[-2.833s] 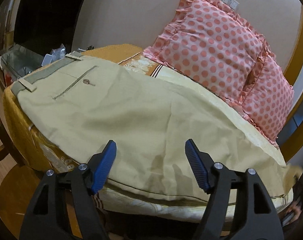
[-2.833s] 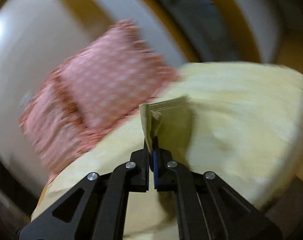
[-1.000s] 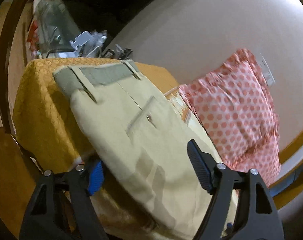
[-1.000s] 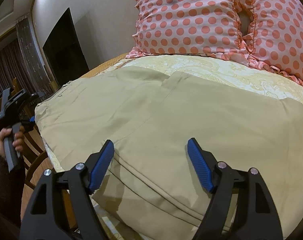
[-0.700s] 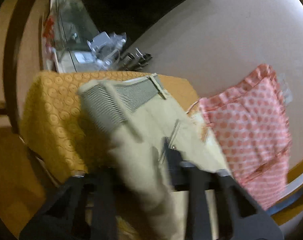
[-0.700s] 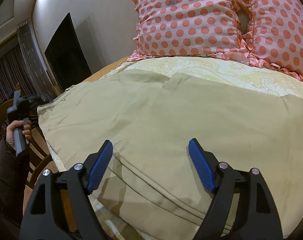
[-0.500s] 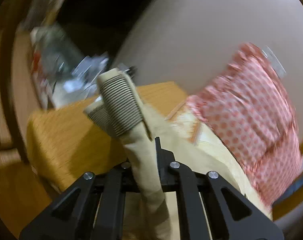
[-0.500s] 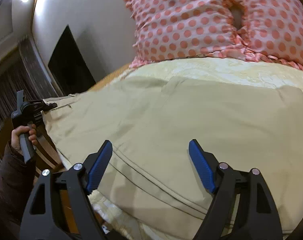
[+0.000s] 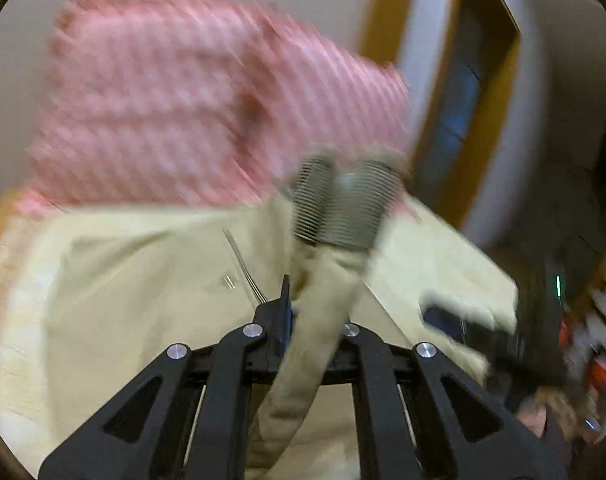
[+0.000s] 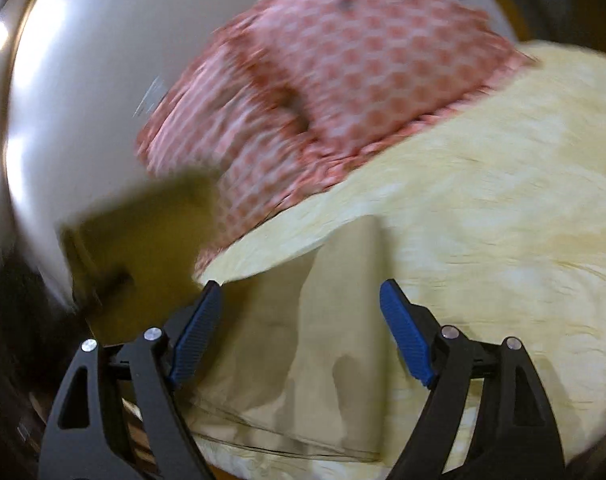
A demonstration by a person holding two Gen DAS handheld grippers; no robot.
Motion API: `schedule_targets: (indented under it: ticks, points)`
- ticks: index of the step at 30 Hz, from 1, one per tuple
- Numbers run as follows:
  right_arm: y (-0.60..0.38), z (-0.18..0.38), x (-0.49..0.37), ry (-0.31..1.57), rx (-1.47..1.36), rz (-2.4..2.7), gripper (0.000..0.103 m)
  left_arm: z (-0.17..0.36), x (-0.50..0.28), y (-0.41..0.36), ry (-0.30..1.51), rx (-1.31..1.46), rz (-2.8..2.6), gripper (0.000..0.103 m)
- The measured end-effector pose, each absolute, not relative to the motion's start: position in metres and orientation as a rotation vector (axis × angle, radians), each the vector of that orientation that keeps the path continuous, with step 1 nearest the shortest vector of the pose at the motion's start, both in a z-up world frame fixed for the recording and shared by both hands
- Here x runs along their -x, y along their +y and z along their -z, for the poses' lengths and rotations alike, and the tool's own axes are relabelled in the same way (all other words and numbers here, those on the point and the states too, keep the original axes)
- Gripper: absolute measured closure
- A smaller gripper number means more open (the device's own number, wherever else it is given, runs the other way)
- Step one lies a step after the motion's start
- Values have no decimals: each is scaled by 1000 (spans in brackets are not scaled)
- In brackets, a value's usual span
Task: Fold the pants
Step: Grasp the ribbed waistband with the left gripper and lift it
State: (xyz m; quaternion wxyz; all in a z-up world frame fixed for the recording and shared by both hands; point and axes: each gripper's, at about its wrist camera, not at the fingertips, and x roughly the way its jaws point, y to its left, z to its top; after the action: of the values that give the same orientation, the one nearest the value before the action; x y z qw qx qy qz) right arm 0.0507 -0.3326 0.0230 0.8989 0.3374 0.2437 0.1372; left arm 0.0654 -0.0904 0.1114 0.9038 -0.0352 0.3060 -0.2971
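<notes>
Waistband of pants (image 9: 335,208) is pinched in closed left gripper (image 9: 315,320) above bed (image 10: 503,200), right gripper (image 10: 299,340) is held wide open and empty, so the unpinned leg end may be dragged askew.

Both cameras ride low behind their tools, looking forward along the fingers across the bed (image 10: 503,208). The left wrist view sits very close to the pants (image 9: 115,280), facing the pink pillows (image 9: 191,100) at 11 o'clock, a doorway at 2 o'clock. The right wrist view faces the same pillows at 12 o'clock. Both are motion-blurred and share pillows, pants and bed.
</notes>
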Motion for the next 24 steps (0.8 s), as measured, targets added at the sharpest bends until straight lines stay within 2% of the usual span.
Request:
schedule_targets:
  ticks: [3, 10, 13, 19, 20, 21, 23, 24]
  points:
    - [-361, -13, -48, 519, -802, -261, 21, -67, -65, -124, 762, 53, 673, 97]
    - [-373, -13, -68, 559, -894, -386, 21, -84, -40, -153, 618, -67, 592, 97]
    - [-370, -10, -90, 629, -914, -421, 21, -56, -36, -178, 716, -195, 598, 95]
    - [-360, -3, -122, 767, -823, -408, 24, -80, -21, -119, 744, -101, 743, 87]
    - [-355, -4, -128, 787, -782, -402, 24, -84, -24, -101, 769, -34, 779, 80]
    - [-352, -5, -132, 799, -755, -404, 26, -85, -30, -87, 793, 21, 787, 61]
    - [-346, -3, -139, 829, -707, -403, 35, -86, -42, -51, 832, 146, 746, 34]
    - [-344, -1, -140, 836, -690, -395, 39, -87, -44, -41, 818, 177, 716, 34]
